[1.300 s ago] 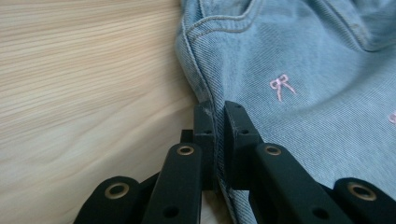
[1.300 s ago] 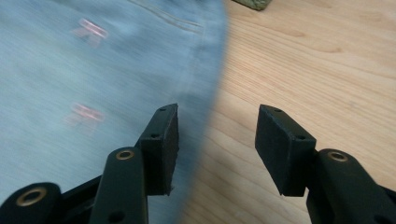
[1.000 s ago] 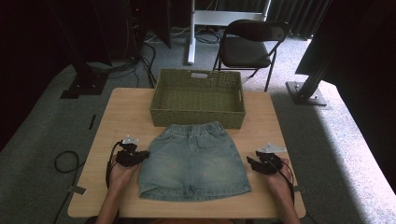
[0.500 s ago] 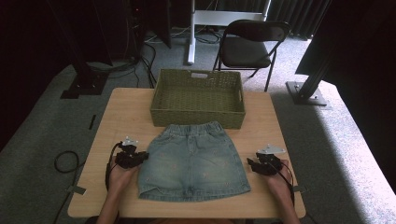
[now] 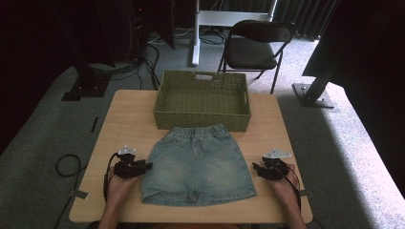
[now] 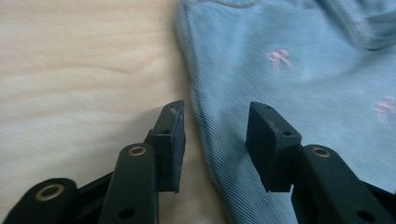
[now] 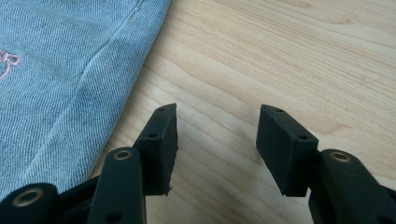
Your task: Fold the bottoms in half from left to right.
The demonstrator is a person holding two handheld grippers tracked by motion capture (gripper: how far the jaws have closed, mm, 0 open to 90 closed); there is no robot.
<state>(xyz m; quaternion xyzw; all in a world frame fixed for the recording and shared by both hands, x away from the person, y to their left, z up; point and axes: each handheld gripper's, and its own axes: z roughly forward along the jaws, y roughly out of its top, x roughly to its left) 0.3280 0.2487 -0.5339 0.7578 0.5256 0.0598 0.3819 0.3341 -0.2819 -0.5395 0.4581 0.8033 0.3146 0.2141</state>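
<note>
A small denim skirt [image 5: 198, 164] lies spread flat on the near half of a pale wooden worktop [image 5: 124, 124], waistband toward the far side and hem toward the person, with tiny pink bows stitched across the cloth. Just beyond the waistband, and touching or nearly touching it, stands an empty woven green basket [image 5: 202, 99]. The person's forearms come in from the near edge, one on each side of the garment. The left hand-held gripper [image 5: 138, 167] sits at the skirt's left edge; in the left gripper view its jaws have just been opening and now stand spread, straddling that side seam, one pad [image 6: 170, 140] over bare wood and the other over denim, neither pressing on the cloth. The right hand-held gripper [image 5: 260, 170] rests near the skirt's right edge, its jaws spread over bare wood with nothing between them and the denim lying just to one side. As I judge it, the work is at an early stage: the skirt looks smoothed out and ready, perhaps for folding, though the blurred close view makes it hard to say whether the left edge is perfectly flat. No fold is visible, the basket holds nothing, and neither gripper has a hold on the garment, so the handling and any move toward the basket are all left to do
</note>
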